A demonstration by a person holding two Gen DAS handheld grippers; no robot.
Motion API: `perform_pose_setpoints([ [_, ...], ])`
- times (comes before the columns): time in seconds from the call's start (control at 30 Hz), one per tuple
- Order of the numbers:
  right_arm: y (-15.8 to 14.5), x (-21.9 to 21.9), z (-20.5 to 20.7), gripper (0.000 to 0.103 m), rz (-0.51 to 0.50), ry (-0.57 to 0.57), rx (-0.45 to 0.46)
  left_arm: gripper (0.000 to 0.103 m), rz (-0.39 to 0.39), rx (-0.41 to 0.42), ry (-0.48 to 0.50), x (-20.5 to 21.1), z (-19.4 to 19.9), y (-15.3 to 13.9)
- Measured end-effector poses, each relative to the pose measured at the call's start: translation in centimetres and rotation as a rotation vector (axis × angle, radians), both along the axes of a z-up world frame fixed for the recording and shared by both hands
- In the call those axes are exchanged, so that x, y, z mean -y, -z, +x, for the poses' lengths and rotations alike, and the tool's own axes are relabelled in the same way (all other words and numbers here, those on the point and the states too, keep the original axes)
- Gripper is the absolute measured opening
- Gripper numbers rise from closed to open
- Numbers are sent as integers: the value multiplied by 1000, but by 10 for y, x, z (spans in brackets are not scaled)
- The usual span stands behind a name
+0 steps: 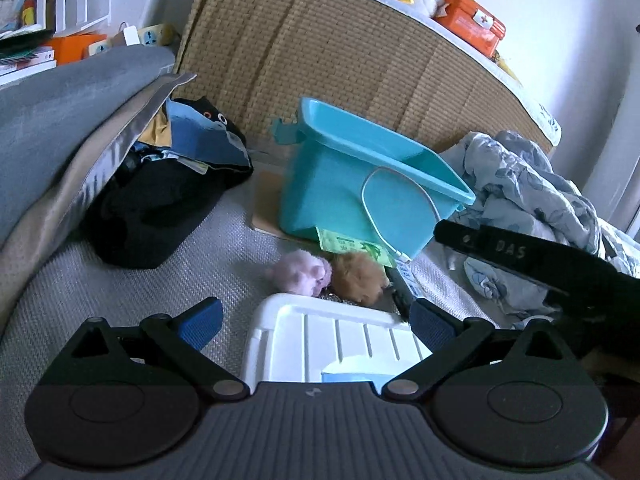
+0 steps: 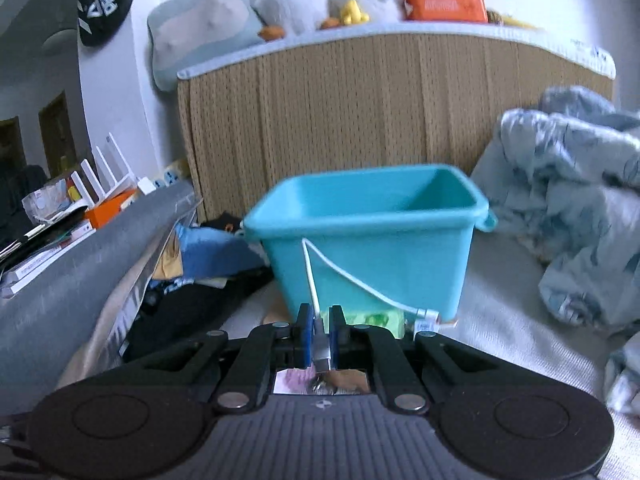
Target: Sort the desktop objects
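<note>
the right gripper [image 2: 319,334] has its blue pads nearly together, pinched on the metal plug end of a white cable [image 2: 344,276]. the cable loops up in front of the teal bin [image 2: 372,236] and down to its other plug, which lies at the bin's lower right corner. only the right wrist view shows this grip; in the left wrist view the right gripper [image 1: 460,236] appears only as a dark finger coming in from the right edge, and its tips cannot be made out there.

the left gripper [image 1: 316,322] has its jaws spread wide with nothing held, standing over a white slatted tray [image 1: 344,332] that the right view does not show. just beyond the tray lie a pink plush toy [image 1: 304,274] and a brown plush toy [image 1: 360,278], touching side by side; the right view catches them only as a blurred sliver beneath the gripper. a green packet [image 1: 352,246] lies at the foot of the teal bin [image 1: 344,192], and the white cable [image 1: 400,216] curves across the bin's front. the bin sits on a grey woven mat [image 1: 132,292], between a heap of dark clothes [image 1: 160,208] and a crumpled blue floral blanket [image 1: 532,200].
</note>
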State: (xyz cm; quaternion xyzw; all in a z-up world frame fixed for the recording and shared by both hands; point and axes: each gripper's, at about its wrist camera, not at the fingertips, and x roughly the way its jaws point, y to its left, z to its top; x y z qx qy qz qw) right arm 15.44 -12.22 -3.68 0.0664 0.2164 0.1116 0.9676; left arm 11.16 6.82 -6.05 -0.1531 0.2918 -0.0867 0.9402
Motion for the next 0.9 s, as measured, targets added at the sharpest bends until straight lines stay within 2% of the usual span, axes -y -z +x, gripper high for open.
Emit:
perform_pose_setpoints([
  [0.2,-19,-3,-7,7,-15,-7,67,102,38,13,7,4,-2,-1],
  [0.23,-23,-4,-9,0,-21,-8,83,102,37,13,7,5,-1,-2],
  [0.3,-31,-4,-11,0,-39,-8,114,102,36,13,8,6,-1,-2],
  [0.4,-34,-2,-10,0,-63,-7,113,102,44,12,17,8,-2,-1],
  [0.6,-15,3,-2,0,-99,-98,22,102,113,12,17,6,0,0],
  [0.73,2,-2,2,2,-112,-130,-20,102,88,1,0,0,2,1],
  [0.9,20,-10,8,5,-115,-163,-84,102,111,1,12,2,2,3],
])
